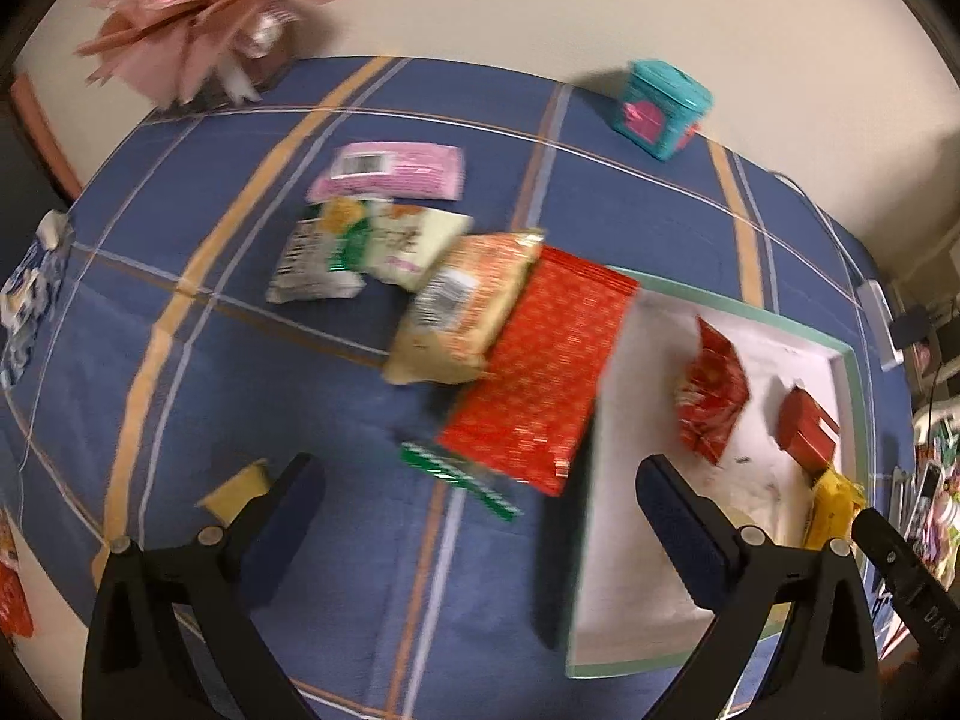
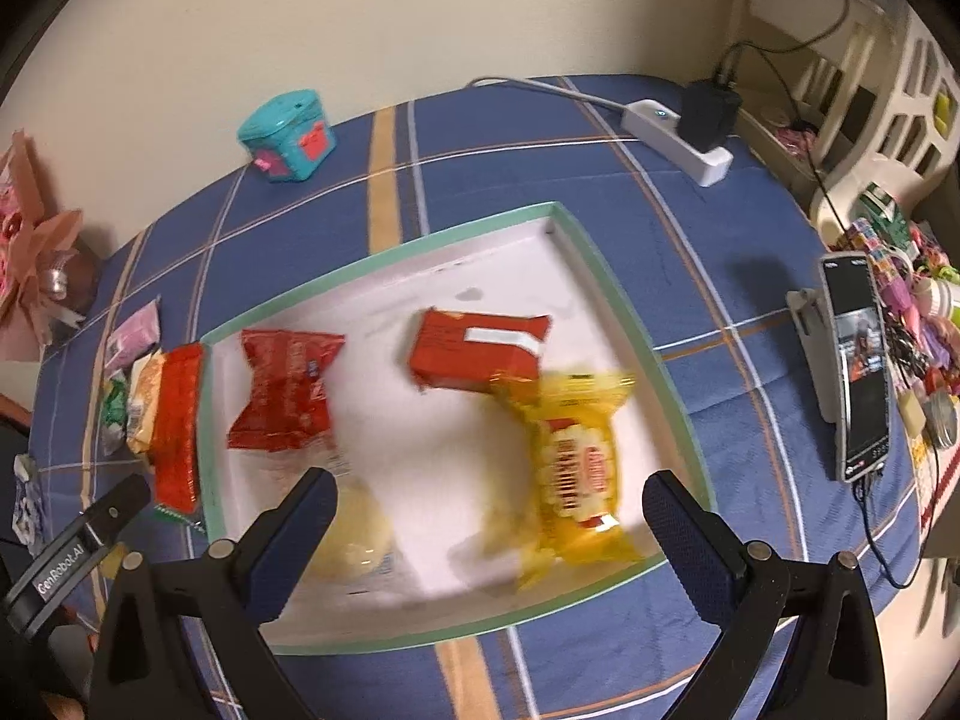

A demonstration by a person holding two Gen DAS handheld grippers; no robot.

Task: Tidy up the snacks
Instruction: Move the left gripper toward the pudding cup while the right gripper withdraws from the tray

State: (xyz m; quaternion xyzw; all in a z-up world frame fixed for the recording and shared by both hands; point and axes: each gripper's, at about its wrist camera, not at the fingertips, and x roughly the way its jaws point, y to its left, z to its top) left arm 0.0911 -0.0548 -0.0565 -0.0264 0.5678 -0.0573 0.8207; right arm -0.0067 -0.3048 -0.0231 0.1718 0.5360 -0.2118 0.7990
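You have part of the job done: the white tray (image 2: pixel 600 252) with the green rim already holds a crumpled red packet (image 2: pixel 282 396), a red box-shaped pack (image 2: pixel 474 354) and a yellow snack bag (image 2: pixel 570 462). Your right gripper (image 2: pixel 486 516) hangs over that tray with its jaws spread wide and nothing between them. Your left gripper (image 1: pixel 474 504) is equally spread and empty above the blue checked tablecloth (image 1: pixel 180 240). Still outside the tray: the patterned red bag (image 1: pixel 540 372) leaning on its rim, the orange packet (image 1: pixel 462 312), the white-and-green packets (image 1: pixel 360 252), the pink one (image 1: pixel 396 171) and a green-striped wrapper (image 1: pixel 456 477).
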